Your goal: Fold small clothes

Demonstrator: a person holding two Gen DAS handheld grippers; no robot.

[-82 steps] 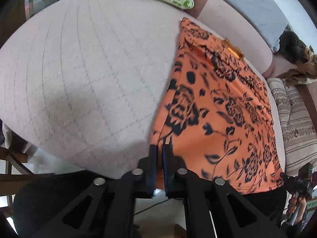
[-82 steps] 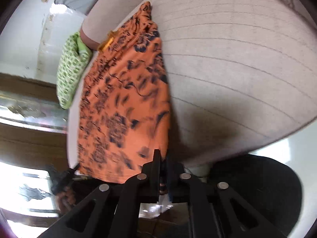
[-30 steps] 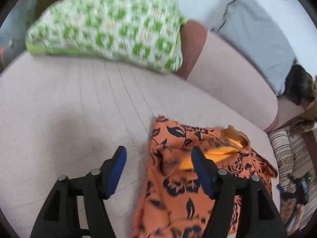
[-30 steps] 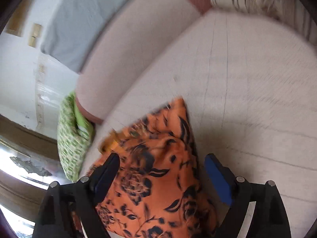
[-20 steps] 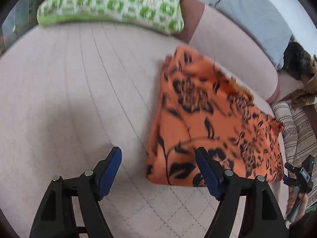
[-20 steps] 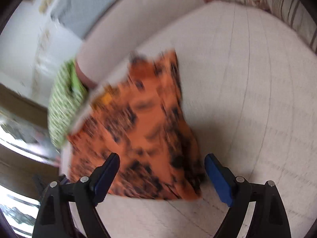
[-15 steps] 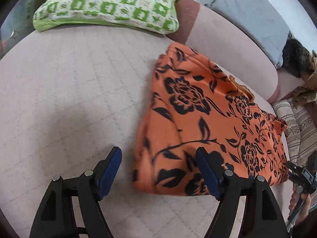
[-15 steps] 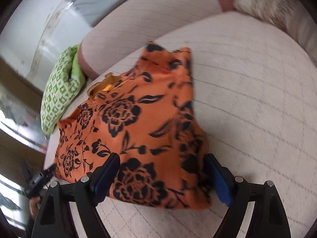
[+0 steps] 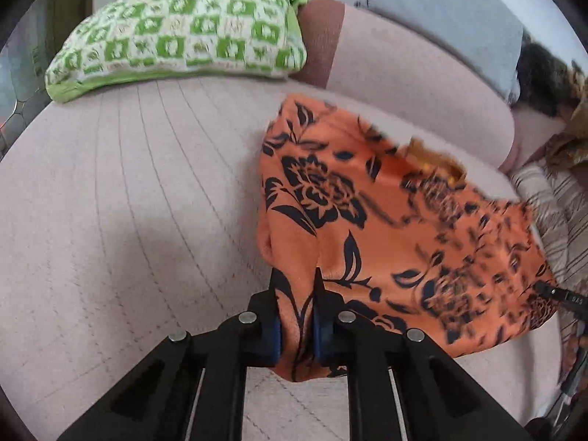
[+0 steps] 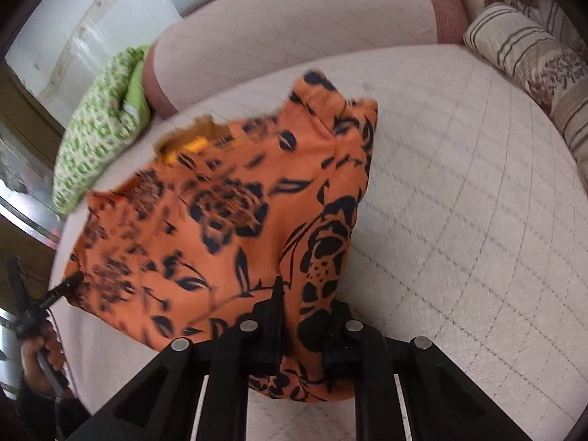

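Leftmost, well ahead of the left gripper (image 9: 296,305) and off to its left, a green checked pillow (image 9: 183,25) leans at the back of the pale quilted sofa seat (image 9: 110,220), clear of the work. Directly between that gripper's fingers is the near left corner of the orange floral garment (image 9: 386,228), which lies doubled on the seat with a yellow inner patch (image 9: 437,163) showing at its far edge. The jaws are closing, and the blue pads (image 9: 273,334) already pinch a bunched ridge of cloth. Further right, at the garment's other near corner, the right gripper (image 10: 305,327) is likewise closing on fabric, and the cloth fills the gap between its fingers. Beyond it to the right, striped cushions (image 10: 525,58) sit at the seat's edge. The step in hand looks like taking both near corners for the next fold. To do it well, each grip should catch every layer at the corner, not just the top one. Both corners should then rise together and level, with the near edge kept taut between the grippers, so the crease falls straight. Carrying them toward the far edge without dragging would keep the lower layers flat and out of the pillow's way.
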